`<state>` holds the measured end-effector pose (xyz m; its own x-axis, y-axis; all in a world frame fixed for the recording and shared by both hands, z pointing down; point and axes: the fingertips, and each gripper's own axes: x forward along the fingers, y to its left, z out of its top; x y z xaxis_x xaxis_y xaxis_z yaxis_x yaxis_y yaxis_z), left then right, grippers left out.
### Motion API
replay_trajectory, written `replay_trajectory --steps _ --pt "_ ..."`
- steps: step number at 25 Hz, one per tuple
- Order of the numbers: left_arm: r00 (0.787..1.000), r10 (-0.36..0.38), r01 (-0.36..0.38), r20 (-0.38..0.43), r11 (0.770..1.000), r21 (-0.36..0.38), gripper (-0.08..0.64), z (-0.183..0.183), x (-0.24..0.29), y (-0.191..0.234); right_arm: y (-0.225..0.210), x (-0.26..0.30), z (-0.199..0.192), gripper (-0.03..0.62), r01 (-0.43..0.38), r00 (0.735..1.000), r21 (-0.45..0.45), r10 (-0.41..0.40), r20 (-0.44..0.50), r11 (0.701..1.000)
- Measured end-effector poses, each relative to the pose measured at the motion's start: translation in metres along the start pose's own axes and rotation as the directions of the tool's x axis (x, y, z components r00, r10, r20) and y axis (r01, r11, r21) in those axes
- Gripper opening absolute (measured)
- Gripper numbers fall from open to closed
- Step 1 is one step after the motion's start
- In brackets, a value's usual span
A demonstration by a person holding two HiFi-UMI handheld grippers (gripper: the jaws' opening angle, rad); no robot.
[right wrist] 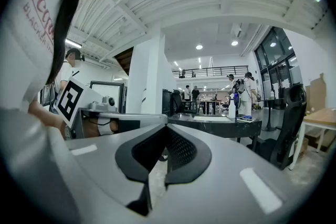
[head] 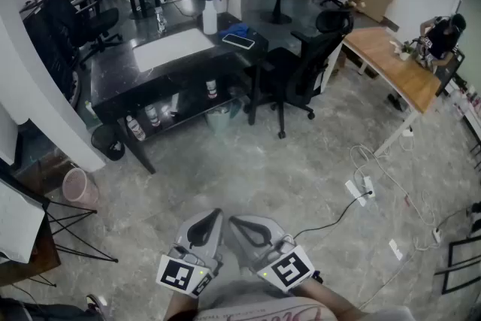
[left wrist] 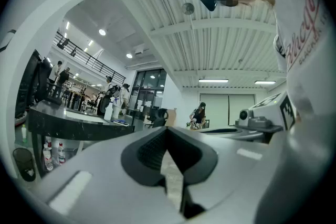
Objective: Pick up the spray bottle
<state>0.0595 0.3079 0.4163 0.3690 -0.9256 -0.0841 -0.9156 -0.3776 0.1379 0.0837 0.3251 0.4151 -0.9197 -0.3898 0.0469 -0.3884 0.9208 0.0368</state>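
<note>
The spray bottle [head: 210, 13], white with a blue trigger, stands upright at the far edge of a black table [head: 120, 79] across the room. It also shows small in the left gripper view [left wrist: 109, 111] and the right gripper view [right wrist: 232, 107]. Both grippers are held side by side close to the person's body, far from the bottle and pointing level toward the table. My left gripper [head: 213, 216] [left wrist: 167, 128] is shut with nothing in it. My right gripper [head: 235, 222] [right wrist: 167, 127] has its jaws together too, empty.
On the table lie a white sheet [head: 173, 49], a blue cloth [head: 237, 30] and a dark tablet [head: 238, 40]. A black office chair [head: 301, 64] stands right of it. A wooden desk [head: 391, 64], floor cables with power strips [head: 361, 188] and a pink bin [head: 78, 188] surround the floor.
</note>
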Motion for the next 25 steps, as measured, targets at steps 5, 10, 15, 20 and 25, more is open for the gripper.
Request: replay_trajectory --steps 5,10,15,20,25 --pt "1.000 0.005 -0.005 0.019 1.000 0.010 0.000 0.007 -0.014 -0.027 0.010 -0.029 0.005 0.000 0.012 1.000 0.004 -0.012 -0.001 1.000" --pt "0.999 0.037 -0.037 0.012 0.999 0.014 0.000 0.006 -0.025 -0.027 0.014 -0.034 0.008 0.000 0.007 1.000 -0.012 -0.007 0.018 1.000" --pt "0.999 0.037 -0.037 0.011 0.999 -0.004 0.000 0.002 -0.015 -0.015 0.006 -0.030 0.005 0.002 0.006 0.999 0.002 -0.006 0.031 1.000" --pt "1.000 0.027 -0.027 0.016 1.000 -0.003 0.000 0.005 0.011 0.011 -0.018 -0.005 0.005 0.002 0.015 0.999 0.006 -0.015 0.032 1.000" --pt "0.999 0.025 -0.025 0.029 1.000 0.005 0.000 0.016 0.050 0.055 -0.055 0.039 0.005 0.002 0.015 1.000 -0.009 -0.015 0.006 1.000"
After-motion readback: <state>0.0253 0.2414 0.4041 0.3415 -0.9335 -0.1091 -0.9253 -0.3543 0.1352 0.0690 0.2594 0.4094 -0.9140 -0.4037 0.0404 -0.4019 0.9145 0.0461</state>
